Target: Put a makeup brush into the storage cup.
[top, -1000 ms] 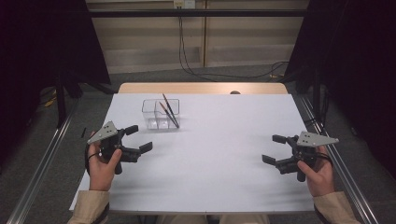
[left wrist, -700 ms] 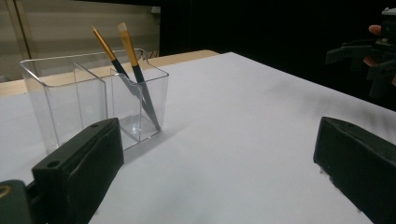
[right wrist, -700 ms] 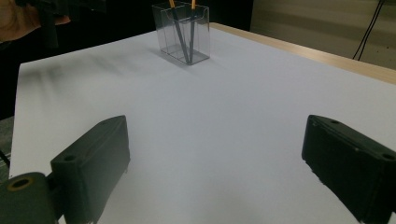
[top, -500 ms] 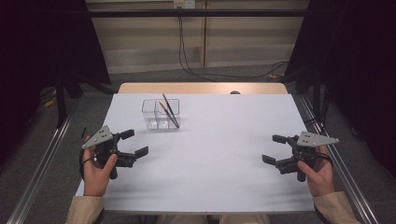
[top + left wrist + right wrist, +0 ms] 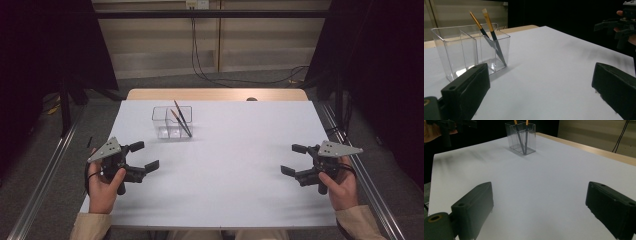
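A clear plastic holder [image 5: 170, 125] with compartments stands on the white tabletop [image 5: 225, 190] at the back left. Two paintbrushes [image 5: 181, 120] lean in its right compartment. My left gripper [image 5: 145, 156] hovers near the front left of the table, open and holding nothing, a short way in front of the holder. At the front right my right gripper [image 5: 292, 159] is open and holds nothing. The left gripper view has the holder [image 5: 471, 50] and brushes [image 5: 490, 27] just beyond my open left gripper [image 5: 540, 92]. In the right gripper view the holder [image 5: 521, 138] is far beyond my open right gripper [image 5: 539, 210].
A wooden strip [image 5: 215, 95] borders the table's far edge. Metal rails [image 5: 45, 180] run along both sides of the table, and cables [image 5: 200, 60] lie on the floor behind. Dark curtains stand at left and right.
My left gripper has drawn back a little toward the near left edge of the table, still open. The right gripper has stayed put.
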